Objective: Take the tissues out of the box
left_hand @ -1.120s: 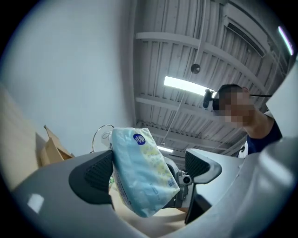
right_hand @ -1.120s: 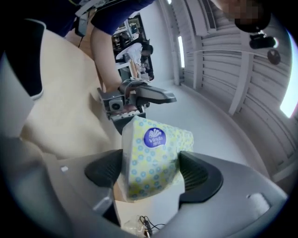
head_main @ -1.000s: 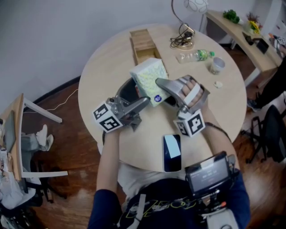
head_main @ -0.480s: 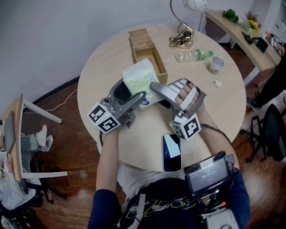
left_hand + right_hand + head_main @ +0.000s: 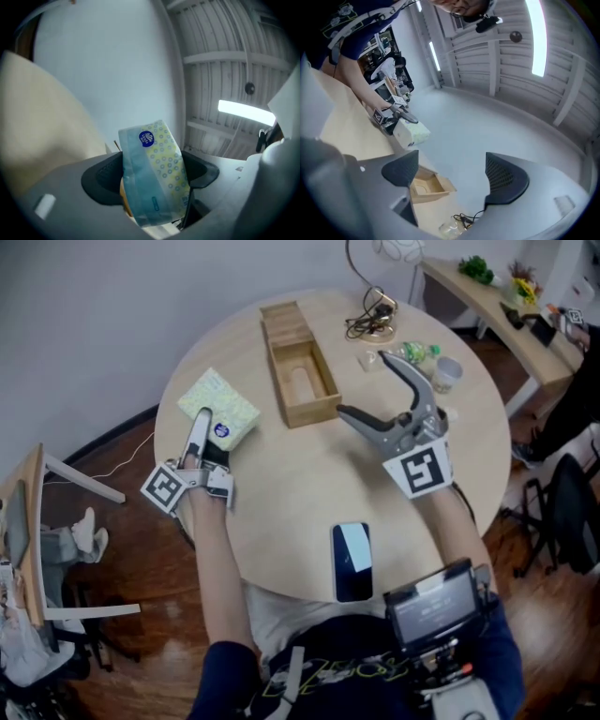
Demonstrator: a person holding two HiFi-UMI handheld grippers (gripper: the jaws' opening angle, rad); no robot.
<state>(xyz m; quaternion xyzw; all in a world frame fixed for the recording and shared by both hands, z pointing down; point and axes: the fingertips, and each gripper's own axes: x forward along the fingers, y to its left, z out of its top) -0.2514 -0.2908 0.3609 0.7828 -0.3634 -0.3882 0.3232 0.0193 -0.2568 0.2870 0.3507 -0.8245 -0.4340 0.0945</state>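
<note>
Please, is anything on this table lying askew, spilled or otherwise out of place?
Only the plastic bottle stands out: it lies on its side at the far side of the table, beside the cup, not upright. Nothing looks spilled; the wooden box sits flat and empty.

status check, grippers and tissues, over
Left gripper just closed on tissue pack, clear of wooden box, at table's left side. Right gripper just opened, empty, raised over table. Box empty, nothing in the way.
</note>
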